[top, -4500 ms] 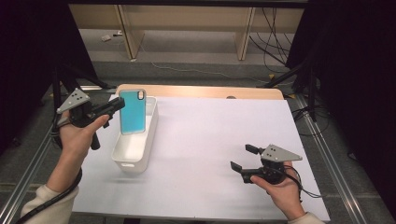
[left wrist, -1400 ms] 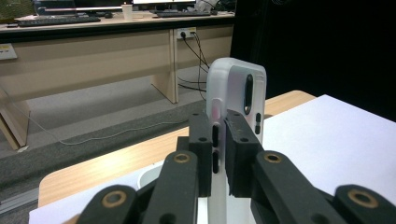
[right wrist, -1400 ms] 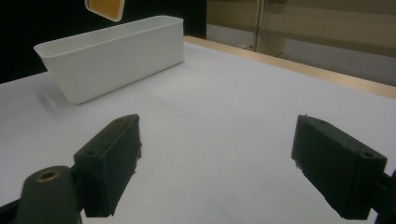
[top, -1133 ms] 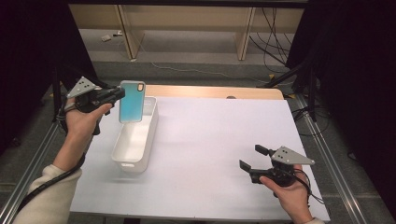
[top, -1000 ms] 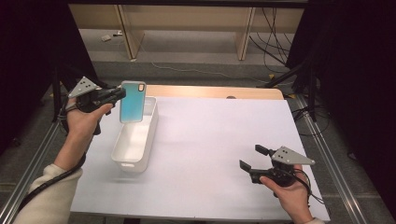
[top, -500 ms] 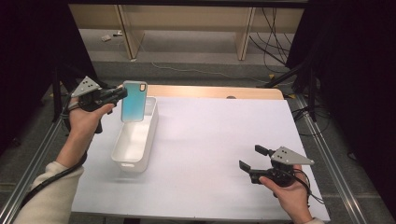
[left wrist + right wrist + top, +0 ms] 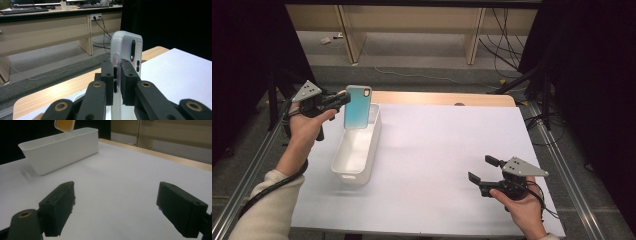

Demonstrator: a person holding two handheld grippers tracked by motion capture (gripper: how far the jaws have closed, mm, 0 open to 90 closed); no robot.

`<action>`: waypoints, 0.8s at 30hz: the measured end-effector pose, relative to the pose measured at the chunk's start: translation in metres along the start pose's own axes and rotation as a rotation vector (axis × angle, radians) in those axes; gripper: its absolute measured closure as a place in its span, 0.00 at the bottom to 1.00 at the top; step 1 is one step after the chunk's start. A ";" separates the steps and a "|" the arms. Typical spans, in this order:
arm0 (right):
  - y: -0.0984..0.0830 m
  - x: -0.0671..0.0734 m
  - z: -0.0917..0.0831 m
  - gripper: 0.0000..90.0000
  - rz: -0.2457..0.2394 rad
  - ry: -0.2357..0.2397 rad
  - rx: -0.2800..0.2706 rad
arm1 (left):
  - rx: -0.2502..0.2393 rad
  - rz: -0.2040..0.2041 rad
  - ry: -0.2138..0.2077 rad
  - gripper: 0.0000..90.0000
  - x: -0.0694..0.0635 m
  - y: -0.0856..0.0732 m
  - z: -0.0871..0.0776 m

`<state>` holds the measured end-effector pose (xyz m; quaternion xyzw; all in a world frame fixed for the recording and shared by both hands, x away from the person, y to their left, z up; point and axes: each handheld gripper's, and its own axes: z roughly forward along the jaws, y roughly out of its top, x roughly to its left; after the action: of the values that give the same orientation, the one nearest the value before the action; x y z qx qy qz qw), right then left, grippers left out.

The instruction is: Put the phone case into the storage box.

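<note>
Phone case held above the bin

Case [image 7: 357,106], teal, hangs upright over the far end of the white bin [image 7: 357,150] near the table's [image 7: 452,150] left edge. Left hand-held gripper [image 7: 117,82] is clamped on its thin side edge. It looks light, stiff yet slightly flexible plastic, smooth and likely slippery; a grip across the flat faces mid-length should hold better. Right hand-held gripper [image 7: 484,175] stands wide open and empty near the right front corner.

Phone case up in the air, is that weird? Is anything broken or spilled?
Nothing looks broken or spilled. The phone case is off the table only because the left gripper is shut on its edge, holding it upright above the white bin. The right gripper rests open and empty.
</note>
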<state>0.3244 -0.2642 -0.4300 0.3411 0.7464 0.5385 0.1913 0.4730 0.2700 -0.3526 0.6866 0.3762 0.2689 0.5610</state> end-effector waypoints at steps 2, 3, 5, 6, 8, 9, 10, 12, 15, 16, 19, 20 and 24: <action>-0.001 0.000 0.002 0.18 0.000 0.000 -0.013 | 0.004 0.000 -0.008 0.92 0.000 0.000 0.001; -0.001 0.000 0.001 0.18 -0.004 0.001 -0.005 | 0.001 0.001 -0.009 0.92 0.000 0.000 0.000; -0.001 0.000 0.001 0.18 -0.004 0.001 -0.005 | -0.010 -0.006 -0.010 0.91 0.001 0.001 0.000; -0.001 0.000 0.001 0.18 -0.003 0.001 -0.005 | -0.013 -0.006 -0.010 0.91 0.001 0.001 0.000; 0.000 0.001 0.001 0.18 0.002 -0.008 0.002 | -0.010 -0.001 -0.010 0.91 0.001 0.002 0.001; -0.001 0.000 0.001 0.18 -0.007 -0.012 -0.001 | -0.009 0.000 -0.010 0.92 0.000 0.002 0.002; -0.001 0.000 0.001 0.18 -0.008 -0.010 0.001 | -0.008 -0.001 -0.008 0.91 0.000 0.002 0.002; -0.001 0.000 0.002 0.18 -0.008 -0.012 -0.002 | -0.011 -0.008 -0.009 0.91 0.001 0.002 0.003; -0.001 0.000 0.001 0.18 -0.010 -0.011 0.001 | -0.011 -0.018 -0.008 0.91 0.002 0.001 0.004; -0.001 0.000 0.002 0.18 -0.010 -0.015 -0.006 | -0.016 -0.021 -0.010 0.91 0.002 0.001 0.004; -0.001 0.000 0.002 0.18 -0.011 -0.014 -0.005 | -0.017 -0.015 -0.010 0.91 0.001 0.002 0.004; -0.001 0.000 0.002 0.18 -0.009 -0.014 -0.004 | -0.017 -0.012 -0.010 0.91 0.001 0.002 0.005; -0.001 0.001 0.002 0.18 -0.008 -0.008 -0.003 | -0.021 -0.018 -0.011 0.91 0.002 0.003 0.006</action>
<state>0.3248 -0.2626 -0.4314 0.3401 0.7461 0.5375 0.1971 0.4796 0.2685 -0.3516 0.6786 0.3765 0.2638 0.5728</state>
